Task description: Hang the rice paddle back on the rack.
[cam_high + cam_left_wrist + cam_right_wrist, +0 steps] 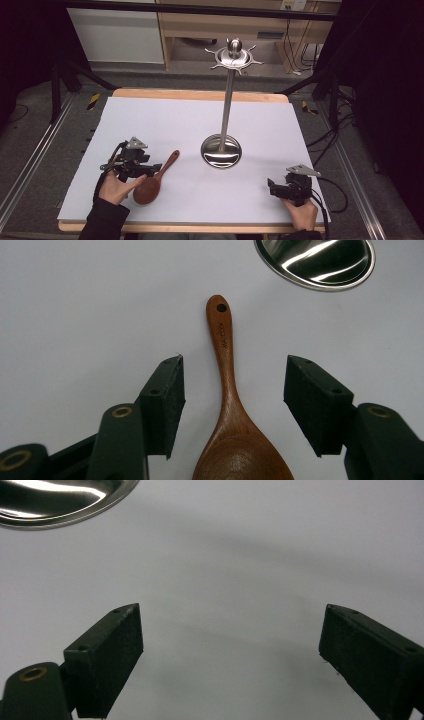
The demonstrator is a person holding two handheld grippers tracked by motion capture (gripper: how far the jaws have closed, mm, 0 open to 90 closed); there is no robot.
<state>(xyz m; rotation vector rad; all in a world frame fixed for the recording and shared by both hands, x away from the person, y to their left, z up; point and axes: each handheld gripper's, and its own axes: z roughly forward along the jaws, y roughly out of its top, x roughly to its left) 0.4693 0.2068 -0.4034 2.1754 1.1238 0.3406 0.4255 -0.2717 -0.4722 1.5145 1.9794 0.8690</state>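
Left gripper view: left gripper (234, 390) jaws apart, straddling the wooden spoon (231, 405), not yet gripped; hanging it on the stand (226, 100) remains.

Only writing anywhere is a tiny dark imprint running along the handle of the wooden spoon (226, 385), out past the tips of the left gripper's fingers (165, 395), and it's too small to actually read.

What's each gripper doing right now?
Left gripper: open, jaws either side of the wooden spoon, not touching it.
Right gripper: open, nothing between the jaws.
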